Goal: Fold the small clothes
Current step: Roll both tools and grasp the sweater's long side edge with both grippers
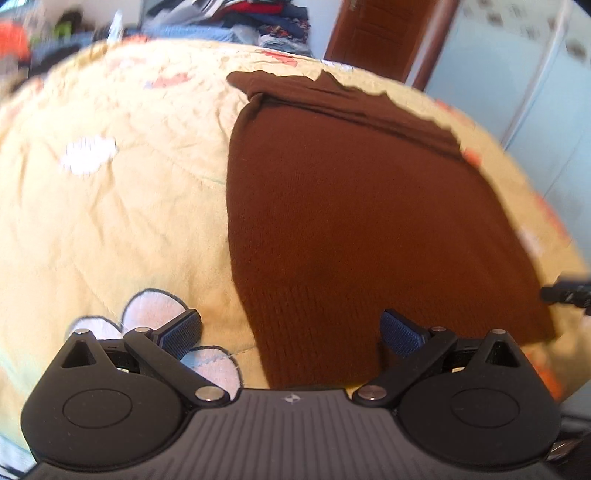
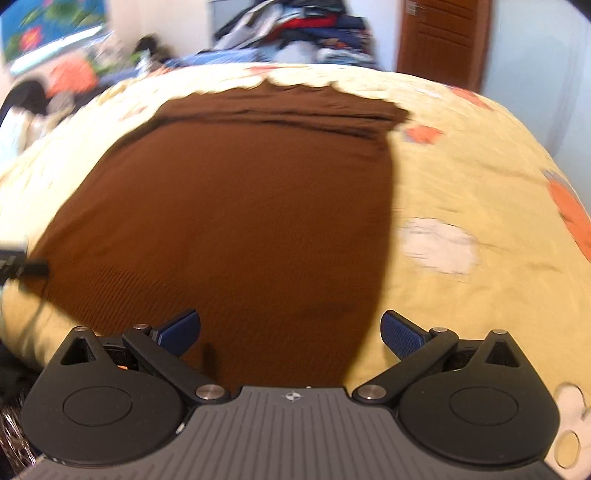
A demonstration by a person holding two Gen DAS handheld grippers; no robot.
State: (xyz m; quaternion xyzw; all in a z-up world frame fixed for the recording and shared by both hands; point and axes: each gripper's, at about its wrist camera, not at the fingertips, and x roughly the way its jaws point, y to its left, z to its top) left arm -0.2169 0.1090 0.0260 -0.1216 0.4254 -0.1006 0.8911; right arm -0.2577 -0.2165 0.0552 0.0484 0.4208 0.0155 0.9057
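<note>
Brown sweater [image 1: 354,206] lies flat on the yellow quilt [image 1: 110,206], ribbed hem nearest me, sleeves folded in a band across the far end at 12 o'clock.

Left gripper [image 1: 291,334]: jaws spread wide, holding nothing, straddling the hem's left corner. One pad is over the quilt, the other over the knit. Right gripper [image 2: 290,332]: also spread wide and empty, straddling the right side edge, left pad over the knit, right pad over the quilt.

Handling, my read: soft light knit, limp, stretchy, will sag and drag if lifted from one point. Not fragile, not slippery; should cling a bit to the quilt. The ribbed hem is the thickest, firmest bit, so pinch there at both near corners, one per gripper, through all layers.

Edges: left and right sides run fairly straight toward 12; far end is lumpy and jagged. Right wrist view is motion-blurred, so fine creases can't be judged.

Room: bare quilt at 9 and 3, plenty of it. Clothes pile [image 2: 295,29] sits beyond the bed at 12, well clear.
</note>
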